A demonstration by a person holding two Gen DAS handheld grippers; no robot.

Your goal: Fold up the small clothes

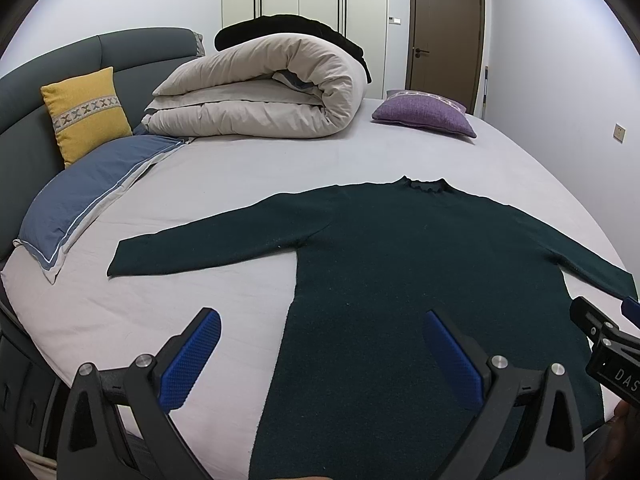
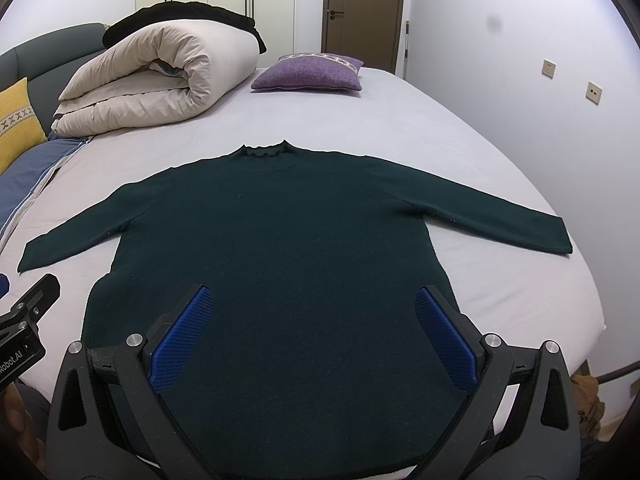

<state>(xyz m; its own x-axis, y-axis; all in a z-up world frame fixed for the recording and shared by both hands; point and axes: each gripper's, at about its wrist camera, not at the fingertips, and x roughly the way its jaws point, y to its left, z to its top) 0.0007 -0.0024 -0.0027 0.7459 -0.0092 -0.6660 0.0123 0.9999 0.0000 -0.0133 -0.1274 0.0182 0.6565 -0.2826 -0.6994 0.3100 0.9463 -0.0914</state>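
1. Left gripper: nearest the left wrist camera. Its two blue-padded fingers stand wide apart and hold nothing. They hang above the lower left edge of the sweater's body; one finger is over the bare sheet, the other over the knit.
2. Right gripper: nearest the right wrist camera. Its blue-padded fingers are likewise spread wide and empty. Both are over the lower body of the sweater, with its hem toward the camera.
3. Each gripper shows partly at the edge of the other's view: the right one at the right rim of the left wrist view, the left one at the left rim of the right wrist view.
4. Dark green sweater: lies flat on the bed, collar away from the cameras. Both sleeves are stretched out sideways, one to each side.
5. Rolled beige duvet: at the far left of the bed, well apart from the sweater. A black fabric item rests on top of it.
6. Purple cushion: at the far side of the bed, beside the duvet.
7. Yellow cushion: leans against the grey headboard, above a blue pillow.
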